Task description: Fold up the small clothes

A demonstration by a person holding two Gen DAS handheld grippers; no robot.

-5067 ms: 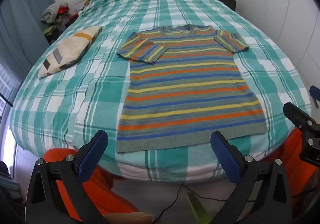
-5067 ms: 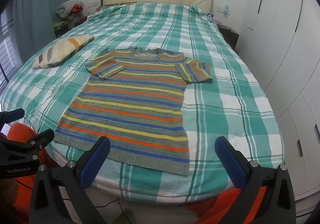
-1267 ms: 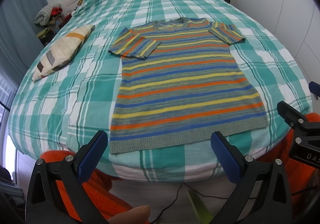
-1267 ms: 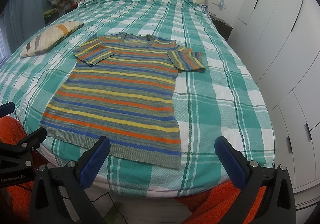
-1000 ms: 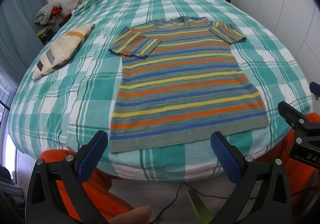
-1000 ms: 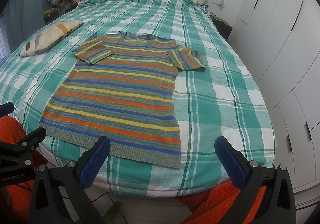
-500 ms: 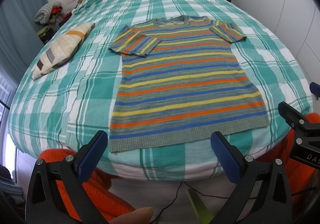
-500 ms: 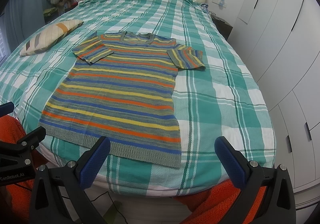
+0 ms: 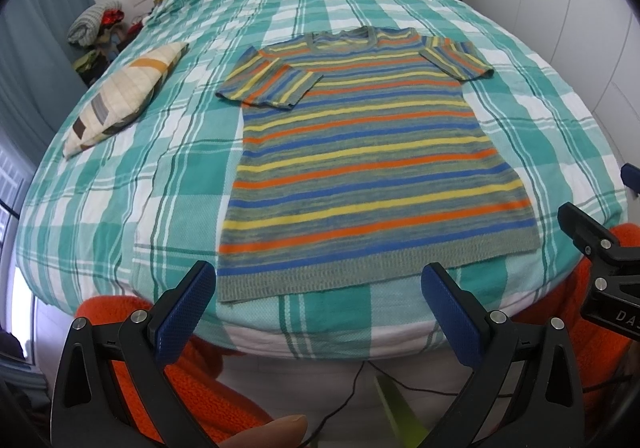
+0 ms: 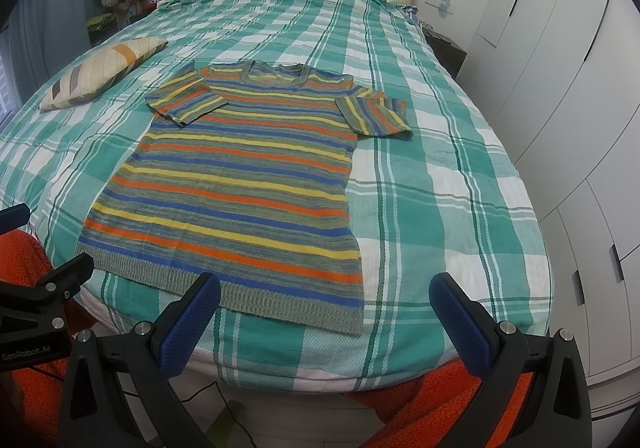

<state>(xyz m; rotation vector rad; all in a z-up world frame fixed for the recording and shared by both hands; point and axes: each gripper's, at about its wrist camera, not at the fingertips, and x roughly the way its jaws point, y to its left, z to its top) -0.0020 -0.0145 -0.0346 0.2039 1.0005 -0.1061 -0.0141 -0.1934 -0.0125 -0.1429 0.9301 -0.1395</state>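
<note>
A short-sleeved knit top (image 9: pixel 360 164) with orange, yellow, blue and grey stripes lies flat on the bed, hem toward me; it also shows in the right wrist view (image 10: pixel 248 176). Its left sleeve (image 9: pixel 268 84) is folded in over the chest; the right sleeve (image 9: pixel 456 56) lies spread out. My left gripper (image 9: pixel 320 296) is open and empty, held just off the bed's foot edge near the hem. My right gripper (image 10: pixel 324 308) is open and empty, off the hem's right corner.
The bed has a green and white plaid cover (image 9: pixel 160 176). A striped cushion (image 9: pixel 124 96) lies at the left. White wardrobe doors (image 10: pixel 560 88) stand close on the right. Orange fleece legs (image 9: pixel 200 388) press against the bed's foot. A dark bedside table (image 10: pixel 444 44) stands far right.
Both grippers have edged slightly closer to the bed's foot; the top sits a little lower and larger in both views. Both stay open and empty.
</note>
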